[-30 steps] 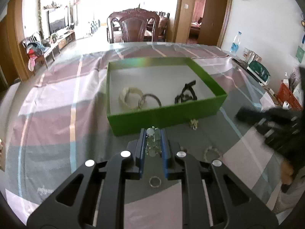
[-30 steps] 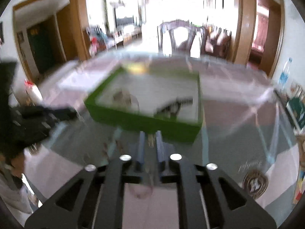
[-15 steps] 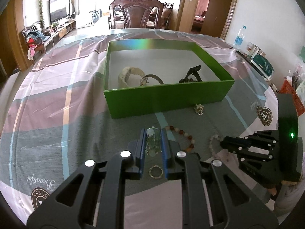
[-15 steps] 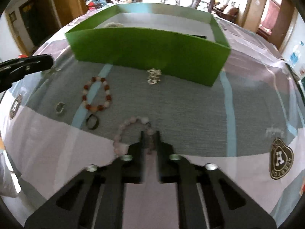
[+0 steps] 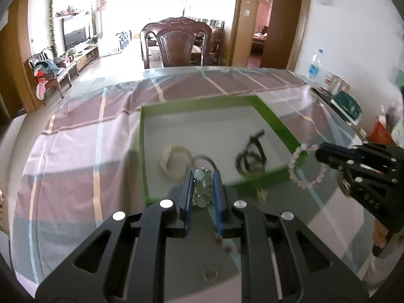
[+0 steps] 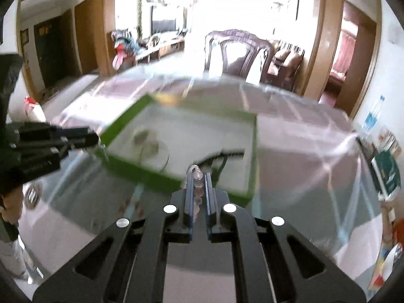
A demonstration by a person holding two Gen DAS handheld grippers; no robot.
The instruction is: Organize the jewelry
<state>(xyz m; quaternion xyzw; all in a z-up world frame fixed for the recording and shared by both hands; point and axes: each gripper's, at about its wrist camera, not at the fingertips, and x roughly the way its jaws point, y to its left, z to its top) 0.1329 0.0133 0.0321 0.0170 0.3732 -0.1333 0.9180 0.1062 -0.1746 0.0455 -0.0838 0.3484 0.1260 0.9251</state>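
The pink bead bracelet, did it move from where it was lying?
Yes. The pink bead bracelet left the tablecloth; the right hand-held gripper holds it up beside the green box.

I'm in a home's dining area. A carved wooden chair [image 5: 176,44] stands at the far edge of my cloth-covered worktop [image 5: 75,136]. Beyond it lies a living room with a television [image 5: 73,32].

Left gripper [image 5: 203,189], angled downward, jaws nearly together and clamped on a cluster of clear beads [image 5: 202,188] between the pads. Right gripper [image 6: 199,186], likewise angled downward, jaws pressed shut on a pale pink bead bracelet [image 5: 306,162] hanging below its fingertips
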